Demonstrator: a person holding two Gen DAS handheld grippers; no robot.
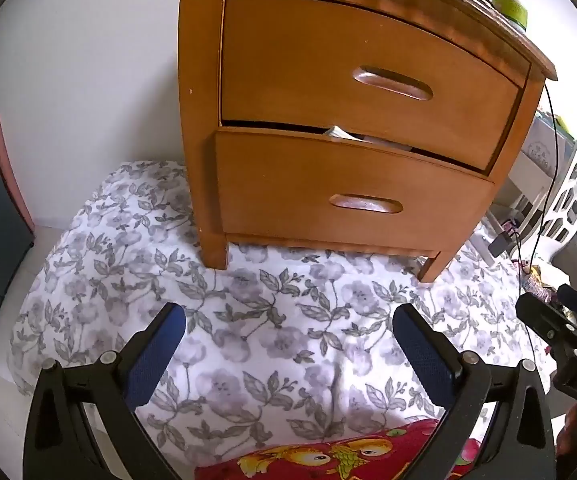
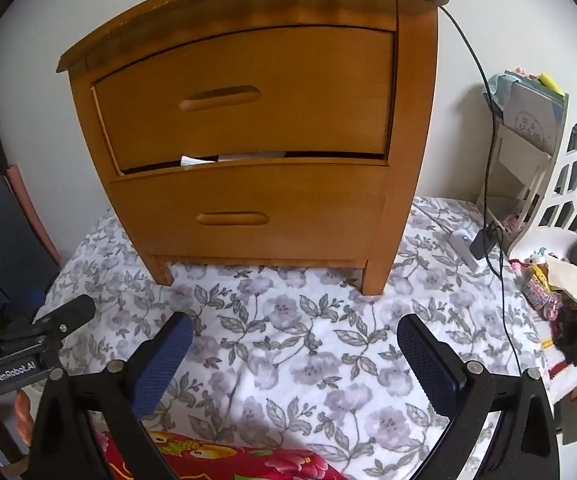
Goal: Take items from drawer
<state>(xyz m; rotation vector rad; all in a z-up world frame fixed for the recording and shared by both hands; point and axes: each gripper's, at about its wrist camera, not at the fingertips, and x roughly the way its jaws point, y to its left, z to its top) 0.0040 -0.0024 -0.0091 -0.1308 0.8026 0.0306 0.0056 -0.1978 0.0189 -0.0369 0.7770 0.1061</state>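
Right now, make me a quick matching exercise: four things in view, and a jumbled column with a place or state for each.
Things:
1. upper drawer
2. lower drawer
3. green-labelled bottle
4. left claw

Places or states:
A. open and empty
B. on top of the nightstand
C. slightly ajar, papers showing
D. fully shut

Pairs: 1-D, 2-C, 3-B, 4-A

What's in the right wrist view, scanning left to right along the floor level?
Left gripper → wooden nightstand on the floral sheet → black cable → white rack → pile of small items.
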